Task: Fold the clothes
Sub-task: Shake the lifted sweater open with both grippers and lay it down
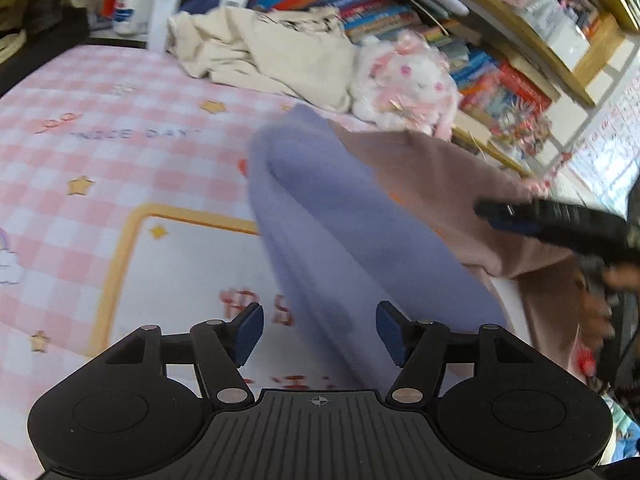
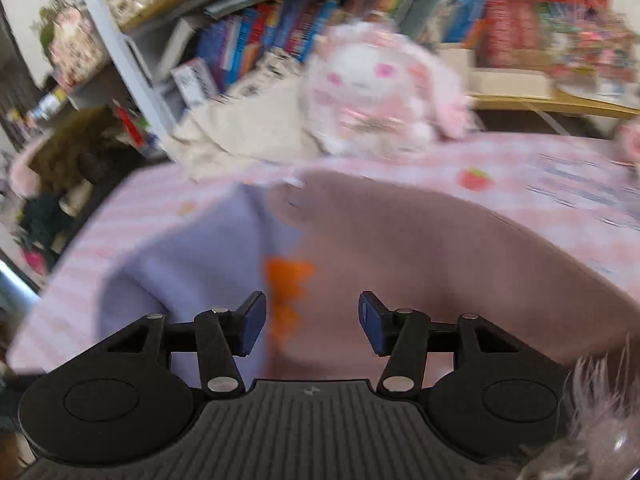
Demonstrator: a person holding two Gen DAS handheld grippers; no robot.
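The garment (image 1: 360, 240) lies in the centre and right of the left wrist view, on a pink checked bedspread (image 1: 100, 128): a soft, matte fabric in 2 colours, a lilac panel folded over in a thick rounded edge and a dusty brown panel behind it, with a small orange print (image 2: 288, 288) where they meet in the right wrist view. The rounded edge suggests 1 fold has just been laid down. The left gripper (image 1: 318, 332) stands released, jaws apart, the lilac fold lying ahead between its blue pads without being pressed. The right gripper (image 2: 312, 320) is likewise released, hovering over the seam with nothing pinched. A crumpled cream garment (image 1: 256, 48) waits at the top centre, probably next, beside a fluffy white and pink plush rabbit (image 1: 408, 80) against shelves of books (image 1: 360, 4).
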